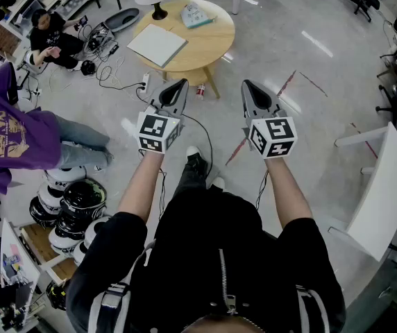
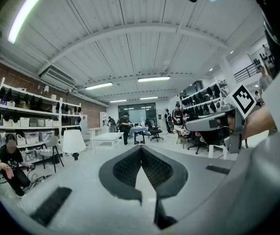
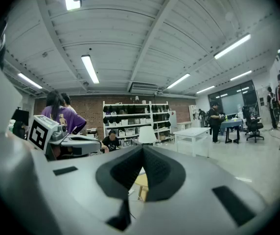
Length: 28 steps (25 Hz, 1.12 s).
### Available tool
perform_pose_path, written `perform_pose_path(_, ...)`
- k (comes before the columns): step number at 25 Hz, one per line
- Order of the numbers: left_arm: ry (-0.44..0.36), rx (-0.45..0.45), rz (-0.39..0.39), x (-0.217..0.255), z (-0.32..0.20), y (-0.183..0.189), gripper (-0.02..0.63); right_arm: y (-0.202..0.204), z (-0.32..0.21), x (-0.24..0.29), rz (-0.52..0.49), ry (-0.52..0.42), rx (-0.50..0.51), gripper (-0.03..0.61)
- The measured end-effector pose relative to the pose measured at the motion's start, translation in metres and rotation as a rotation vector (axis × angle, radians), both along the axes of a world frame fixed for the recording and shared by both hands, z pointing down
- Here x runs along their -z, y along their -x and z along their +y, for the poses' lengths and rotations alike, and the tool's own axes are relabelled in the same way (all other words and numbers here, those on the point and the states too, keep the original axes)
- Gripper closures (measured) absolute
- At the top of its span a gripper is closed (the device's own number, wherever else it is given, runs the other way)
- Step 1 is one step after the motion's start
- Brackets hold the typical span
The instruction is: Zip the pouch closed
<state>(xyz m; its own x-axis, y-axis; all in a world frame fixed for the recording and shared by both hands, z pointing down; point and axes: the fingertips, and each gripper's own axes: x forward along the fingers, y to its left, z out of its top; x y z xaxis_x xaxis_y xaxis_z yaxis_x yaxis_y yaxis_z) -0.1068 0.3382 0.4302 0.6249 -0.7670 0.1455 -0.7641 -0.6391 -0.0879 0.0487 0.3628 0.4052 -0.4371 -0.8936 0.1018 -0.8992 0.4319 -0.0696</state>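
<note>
Left gripper, right gripper: jaws together, nothing between them. Both held out level over floor. Round table ahead, well apart. Pale flat item at far edge, probably pouch; zip not discernible. Advise: approach table, open jaws, pin pouch end, pinch slider squarely.

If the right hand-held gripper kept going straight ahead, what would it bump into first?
Probably the white lamp on the round wooden table; open air until then. Depth is hard to judge.
</note>
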Motion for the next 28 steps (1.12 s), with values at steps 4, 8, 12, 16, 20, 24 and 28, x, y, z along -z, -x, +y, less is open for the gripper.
perform_pose_path(4, -0.032, -0.014, 0.024, 0.006, 0.005, -0.005, 0.606, 0.001, 0.008, 0.001, 0.012, -0.003, 0.008, 0.575)
perform_pose_path(8, -0.031, -0.019, 0.026, 0.004, 0.005, -0.008, 0.606, 0.003, 0.007, 0.001, 0.0, -0.004, 0.023, 0.574)
perform_pose_path(12, -0.029, -0.024, 0.029, 0.001, -0.011, -0.005, 0.606, 0.009, -0.01, -0.001, -0.012, -0.008, 0.026, 0.575)
perform_pose_path(16, -0.022, -0.03, 0.04, -0.004, -0.043, 0.0, 0.606, 0.015, -0.042, -0.009, -0.021, 0.008, 0.017, 0.575)
perform_pose_path(20, -0.009, -0.041, 0.053, -0.009, -0.09, -0.001, 0.606, 0.017, -0.089, -0.015, -0.029, 0.034, 0.008, 0.575)
perform_pose_path(24, -0.003, -0.071, 0.058, -0.009, -0.155, -0.002, 0.606, 0.023, -0.15, -0.012, -0.028, 0.045, -0.003, 0.575)
perform_pose_path(28, 0.006, -0.109, 0.055, -0.008, -0.214, -0.002, 0.606, 0.03, -0.207, -0.008, -0.012, 0.052, -0.016, 0.575)
